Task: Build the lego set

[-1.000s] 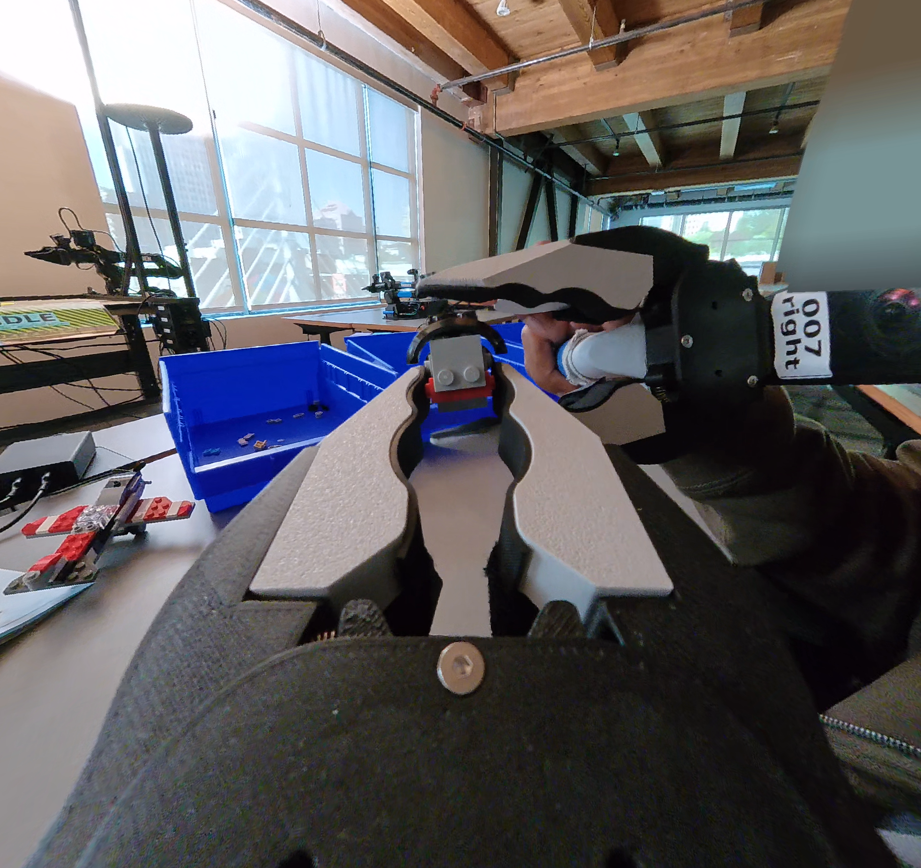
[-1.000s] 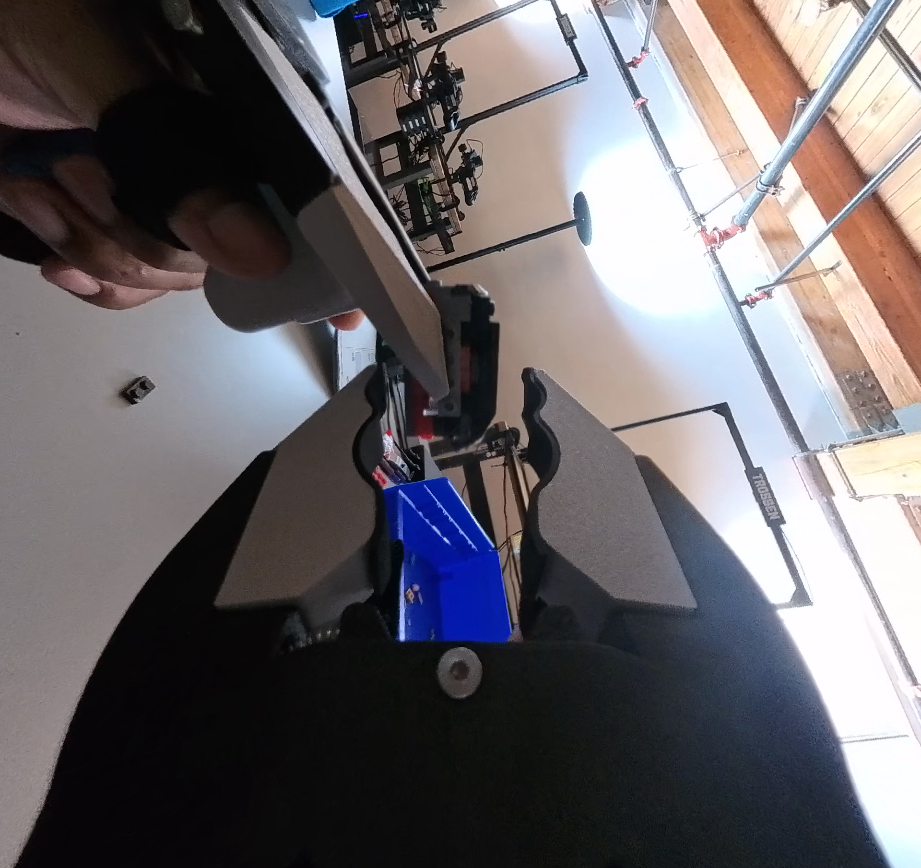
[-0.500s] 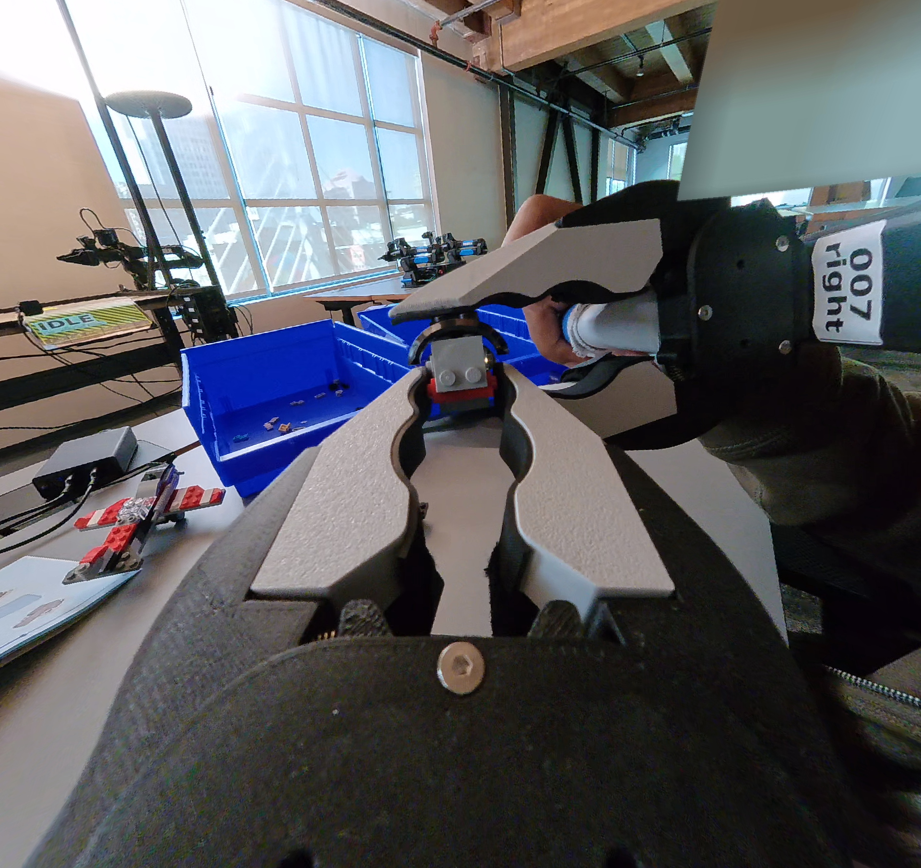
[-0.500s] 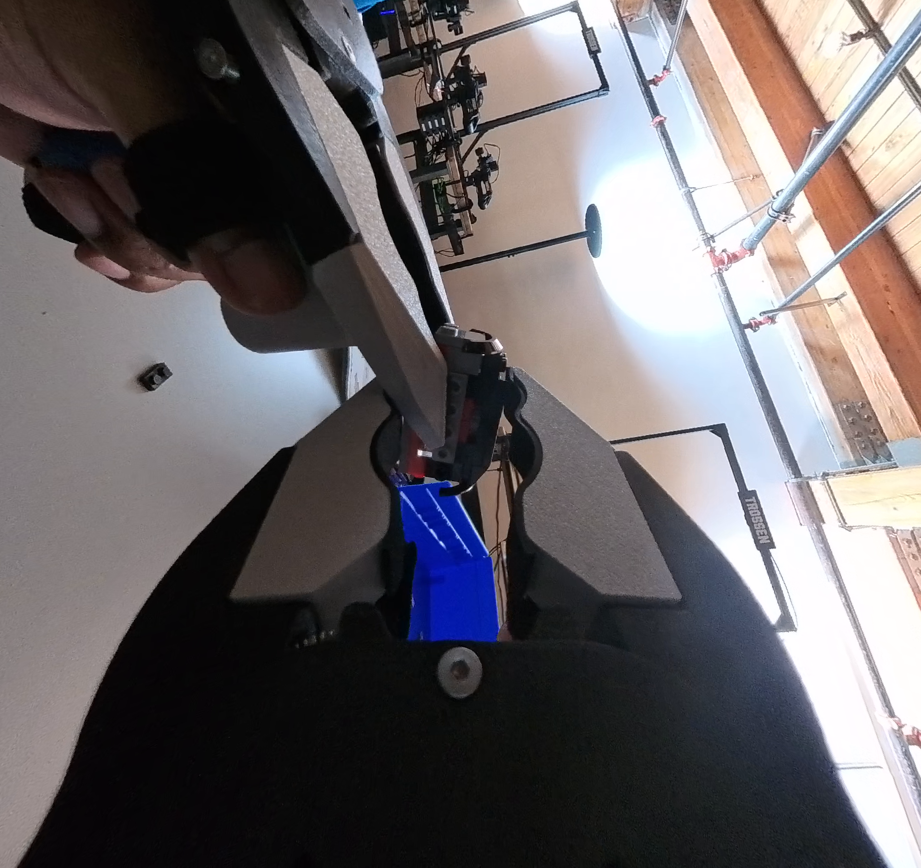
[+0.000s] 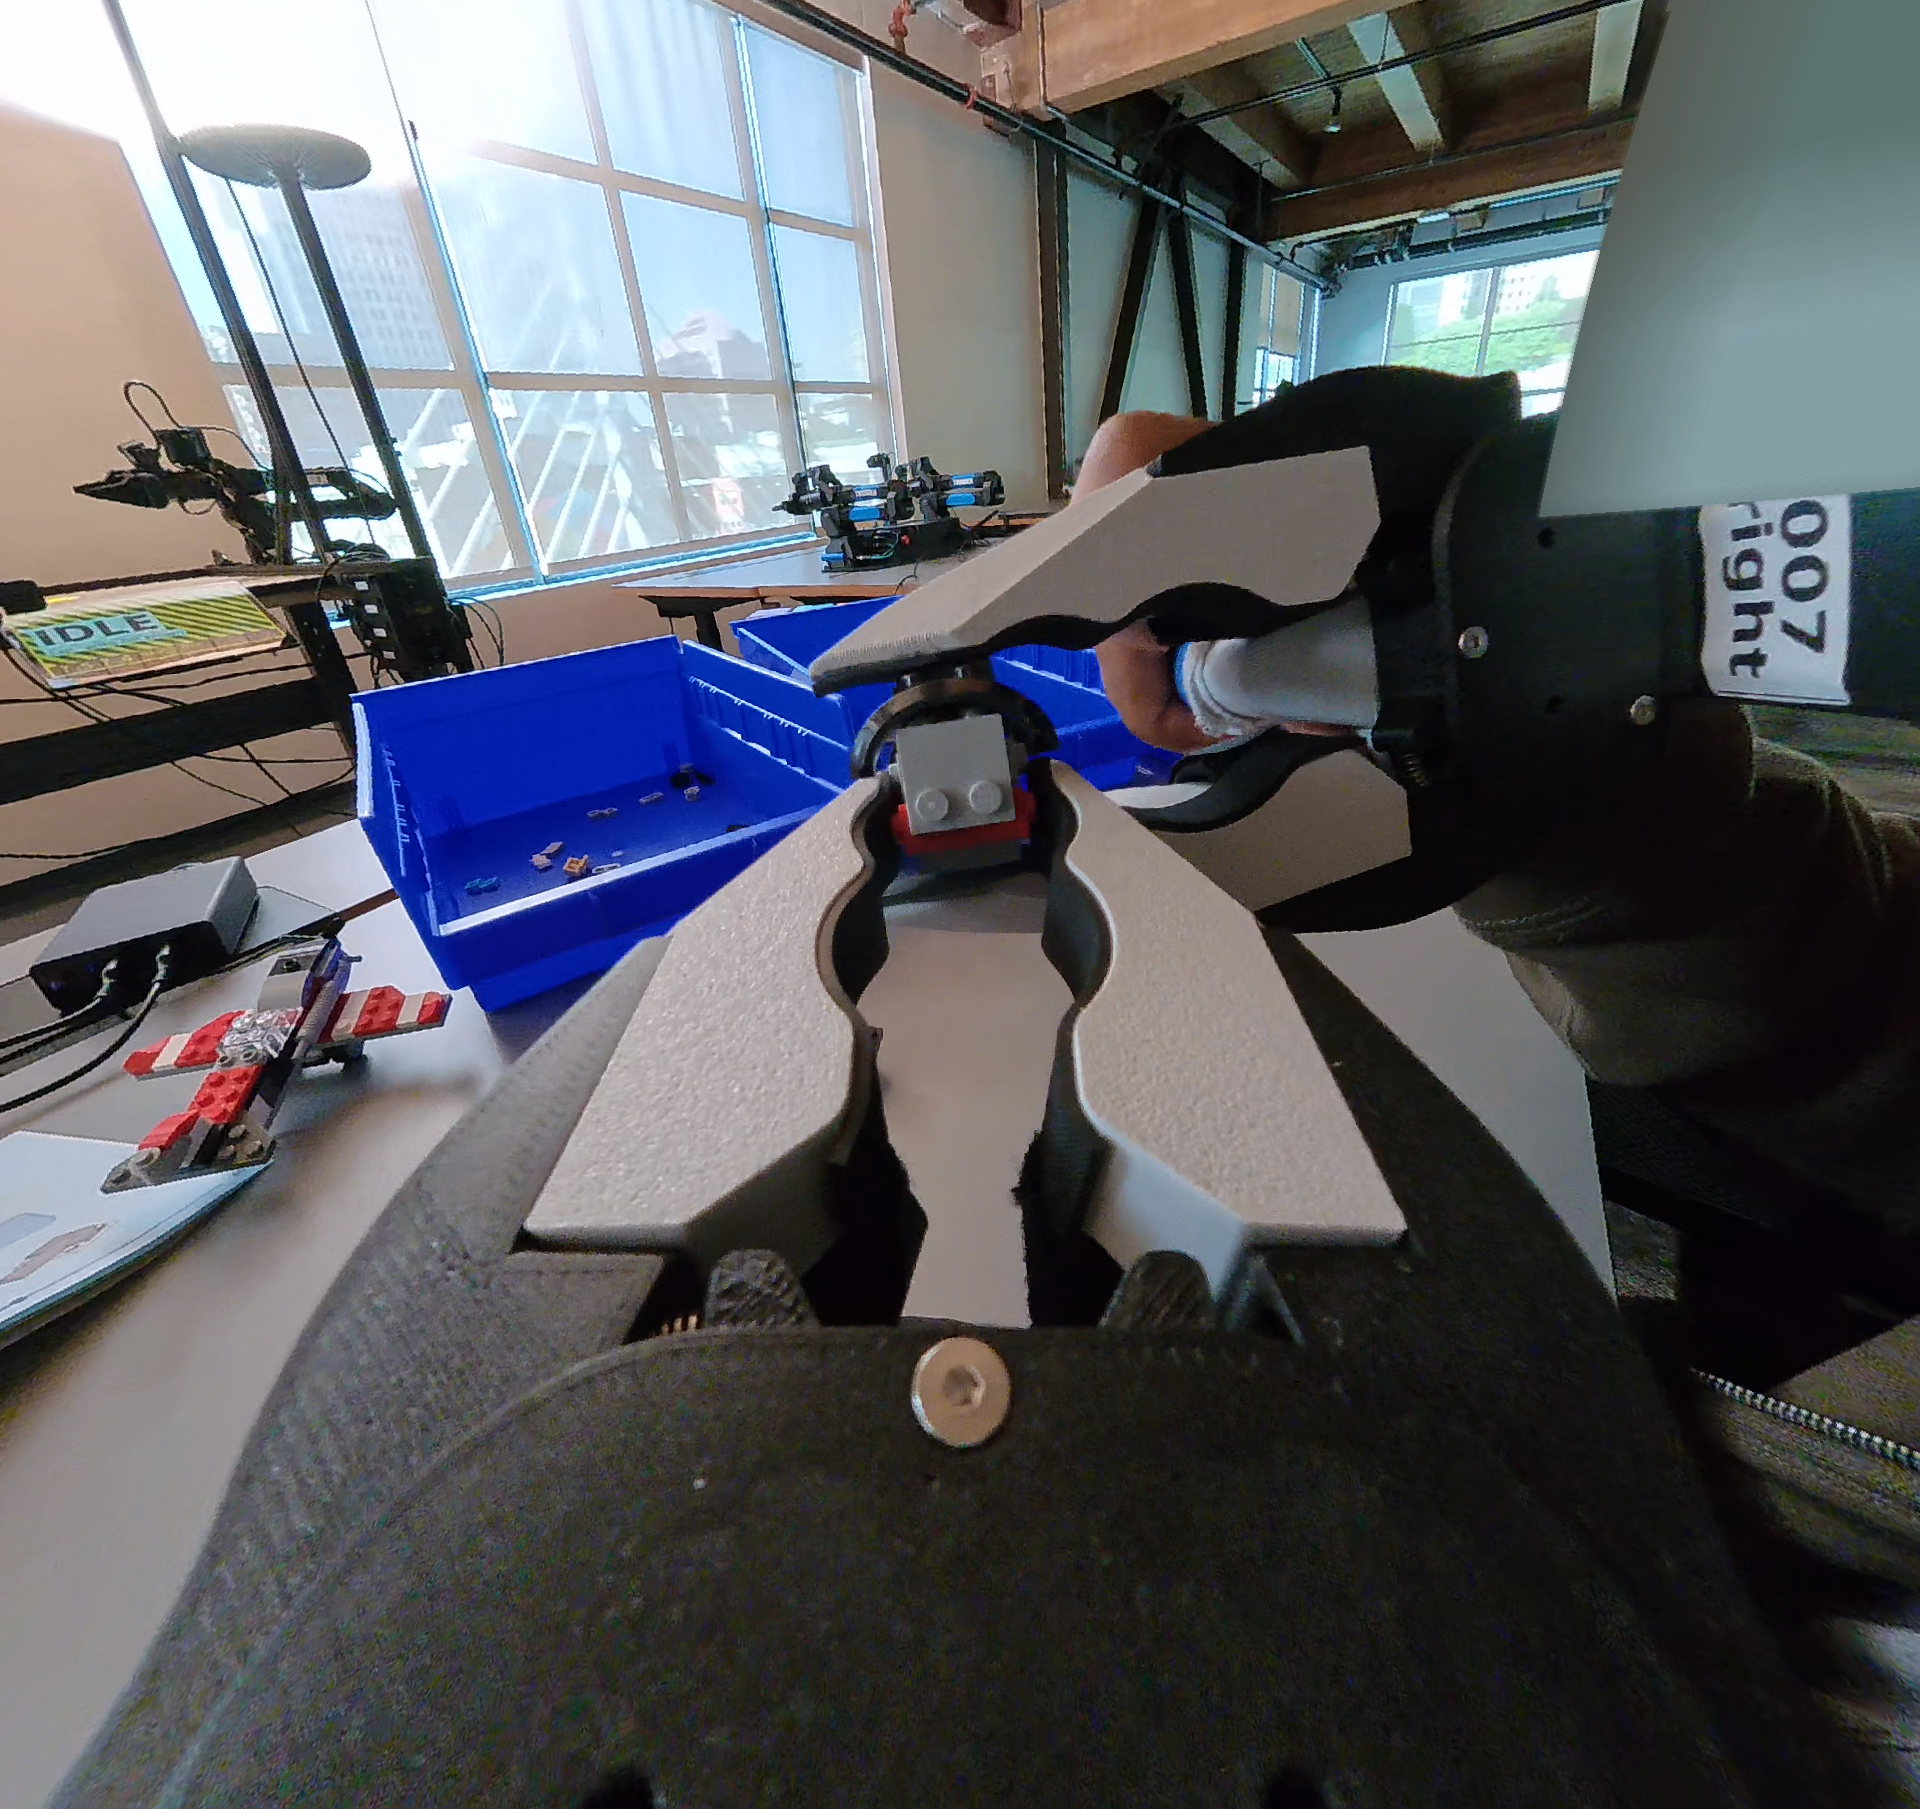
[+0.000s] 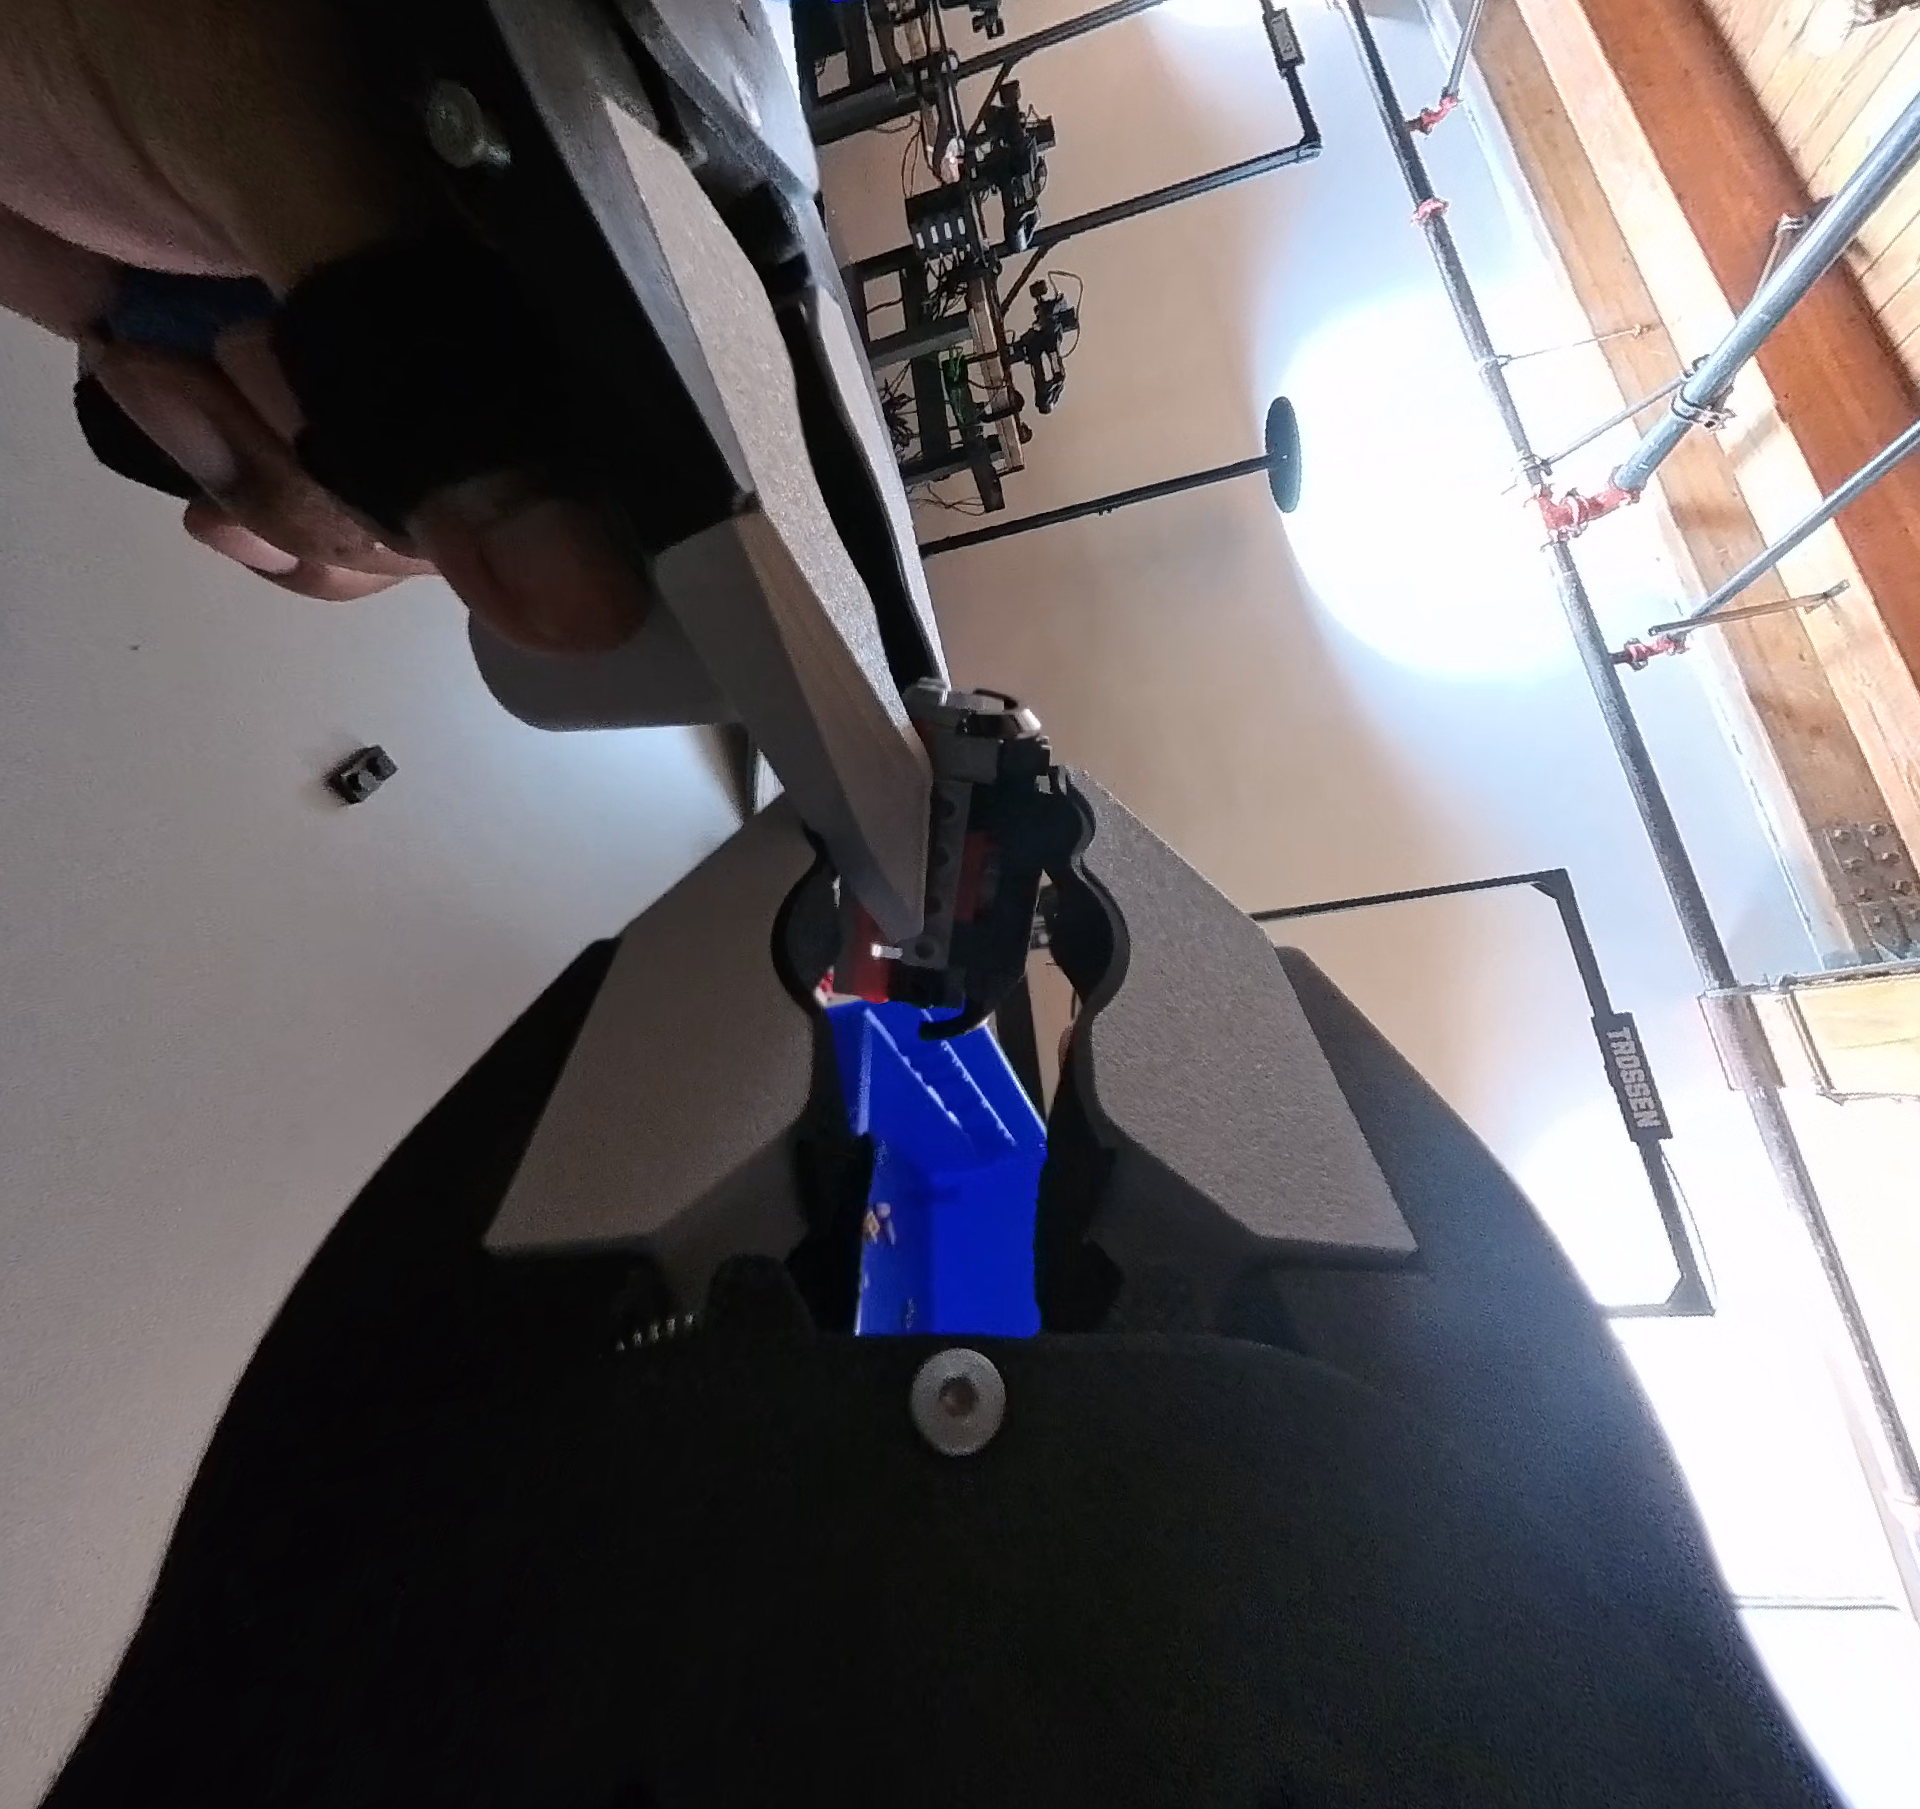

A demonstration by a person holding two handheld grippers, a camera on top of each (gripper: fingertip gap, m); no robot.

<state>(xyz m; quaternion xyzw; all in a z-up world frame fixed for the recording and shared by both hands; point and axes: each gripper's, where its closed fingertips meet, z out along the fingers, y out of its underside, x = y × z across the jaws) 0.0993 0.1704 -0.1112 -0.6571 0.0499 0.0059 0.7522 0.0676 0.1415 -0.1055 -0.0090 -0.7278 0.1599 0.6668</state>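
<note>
Left wrist view shows the left gripper clenched on a small brick assembly of grey, red and black parts, held above the table; the right gripper closes around the same piece, one finger pressing its top. Two opposed grips could pry the assembly apart or twist it loose and drop it. Blue bins stand just behind, a brick plane lies left, and a stray dark brick sits apart.

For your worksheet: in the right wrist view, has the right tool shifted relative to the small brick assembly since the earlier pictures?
Yes. The right tool has closed in around the brick assembly, which the left tool grips.
</note>
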